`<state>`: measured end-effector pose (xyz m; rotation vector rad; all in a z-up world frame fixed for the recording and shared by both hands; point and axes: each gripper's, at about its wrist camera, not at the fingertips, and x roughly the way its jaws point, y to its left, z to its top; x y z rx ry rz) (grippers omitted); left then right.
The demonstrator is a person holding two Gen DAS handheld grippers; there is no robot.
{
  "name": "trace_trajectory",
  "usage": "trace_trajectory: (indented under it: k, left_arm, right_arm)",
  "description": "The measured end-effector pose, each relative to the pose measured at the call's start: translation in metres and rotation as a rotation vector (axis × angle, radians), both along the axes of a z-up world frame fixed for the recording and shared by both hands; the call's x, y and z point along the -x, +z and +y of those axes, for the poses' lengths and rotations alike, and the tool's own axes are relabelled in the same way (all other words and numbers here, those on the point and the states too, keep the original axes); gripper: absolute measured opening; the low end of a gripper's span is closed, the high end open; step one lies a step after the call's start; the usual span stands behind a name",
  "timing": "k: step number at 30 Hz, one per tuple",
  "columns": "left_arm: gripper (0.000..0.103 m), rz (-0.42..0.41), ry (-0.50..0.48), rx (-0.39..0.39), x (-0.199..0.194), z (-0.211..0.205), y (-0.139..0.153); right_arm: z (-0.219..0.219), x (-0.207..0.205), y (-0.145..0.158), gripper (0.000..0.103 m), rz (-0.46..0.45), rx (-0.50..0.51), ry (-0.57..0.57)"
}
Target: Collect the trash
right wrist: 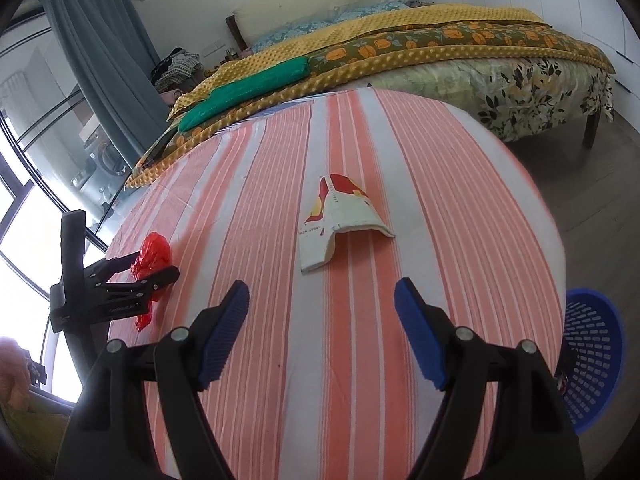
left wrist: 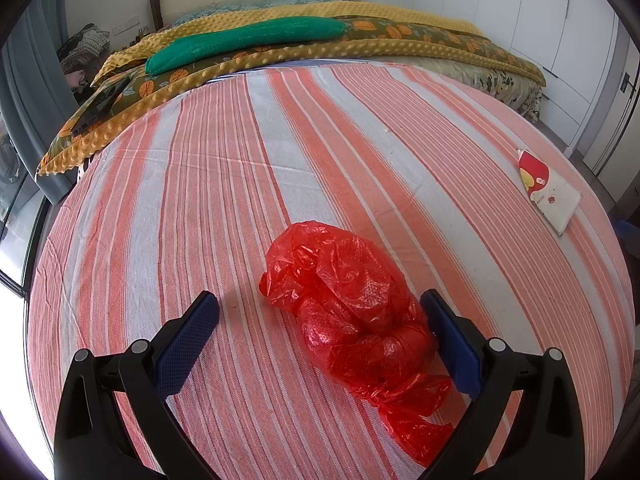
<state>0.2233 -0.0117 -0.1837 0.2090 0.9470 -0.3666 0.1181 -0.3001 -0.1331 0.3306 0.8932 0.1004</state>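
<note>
A crumpled red plastic bag (left wrist: 352, 304) lies on the striped tablecloth (left wrist: 200, 200). My left gripper (left wrist: 320, 300) is open around it: the bag sits close against the right pad, and the left pad stands well clear of it. A flattened white, red and yellow carton (left wrist: 548, 192) lies far to the right. In the right wrist view that carton (right wrist: 340, 220) lies ahead of my right gripper (right wrist: 322, 290), which is open with nothing between its pads. The left gripper (right wrist: 154, 266) and the red bag (right wrist: 154, 254) show at the table's left edge.
A blue perforated basket (right wrist: 596, 352) stands on the floor below the table's right edge. Behind the table is a bed with a yellow blanket (left wrist: 360, 12) and a green pillow (left wrist: 248, 38). Windows and a grey curtain (right wrist: 96, 48) are on the left.
</note>
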Motion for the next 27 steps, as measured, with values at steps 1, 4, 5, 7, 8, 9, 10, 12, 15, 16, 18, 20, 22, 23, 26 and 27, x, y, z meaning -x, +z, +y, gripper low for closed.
trace_trajectory:
  k: [1, 4, 5, 7, 8, 9, 10, 12, 15, 16, 18, 20, 22, 23, 26, 27]
  left_arm:
    - [0.099, 0.000, 0.000, 0.000, 0.000, 0.000, 0.000]
    - [0.099, 0.000, 0.000, 0.000, 0.000, 0.000, 0.000]
    - [0.099, 0.000, 0.000, 0.000, 0.000, 0.000, 0.000]
    - [0.099, 0.000, 0.000, 0.000, 0.000, 0.000, 0.000]
    - [0.099, 0.000, 0.000, 0.000, 0.000, 0.000, 0.000]
    - [0.099, 0.000, 0.000, 0.000, 0.000, 0.000, 0.000]
    - [0.099, 0.000, 0.000, 0.000, 0.000, 0.000, 0.000]
    - [0.099, 0.000, 0.000, 0.000, 0.000, 0.000, 0.000]
    - [0.099, 0.000, 0.000, 0.000, 0.000, 0.000, 0.000]
    - [0.099, 0.000, 0.000, 0.000, 0.000, 0.000, 0.000]
    - [0.099, -0.001, 0.001, -0.002, 0.000, 0.000, 0.000]
    - [0.099, 0.000, 0.004, -0.001, -0.001, 0.000, 0.000]
    - [0.099, 0.000, 0.003, -0.002, 0.000, 0.000, 0.000]
    - [0.099, 0.000, 0.003, -0.001, 0.000, 0.000, 0.000]
    - [0.099, 0.000, 0.004, -0.001, -0.001, 0.001, 0.000]
    - [0.099, 0.000, 0.007, -0.001, 0.000, 0.000, 0.000]
  right_arm:
    - [-0.001, 0.001, 0.000, 0.073, -0.003, 0.002, 0.001]
    - [-0.001, 0.005, 0.001, 0.073, -0.008, 0.010, 0.001]
    - [-0.001, 0.006, 0.001, 0.073, -0.010, 0.009, 0.001]
    - [-0.002, 0.008, 0.002, 0.073, -0.016, 0.010, 0.001]
    - [-0.003, 0.009, 0.002, 0.073, -0.019, 0.014, 0.003]
    - [-0.004, 0.009, 0.003, 0.073, -0.021, 0.022, 0.007]
    - [-0.004, 0.010, 0.003, 0.073, -0.023, 0.030, 0.010]
    - [-0.005, 0.011, 0.003, 0.073, -0.025, 0.042, 0.014]
    - [-0.007, 0.007, 0.001, 0.076, -0.020, 0.082, 0.022]
    - [-0.008, 0.005, 0.001, 0.081, -0.015, 0.107, 0.022]
    - [-0.009, -0.001, 0.002, 0.083, -0.014, 0.159, 0.024]
    - [-0.009, -0.005, 0.003, 0.084, -0.017, 0.194, 0.031]
    - [-0.008, -0.009, 0.005, 0.087, -0.021, 0.219, 0.043]
    - [-0.008, -0.011, 0.006, 0.090, -0.025, 0.234, 0.052]
    - [-0.008, -0.020, 0.008, 0.090, -0.024, 0.282, 0.073]
    - [-0.009, -0.022, 0.007, 0.090, -0.018, 0.287, 0.075]
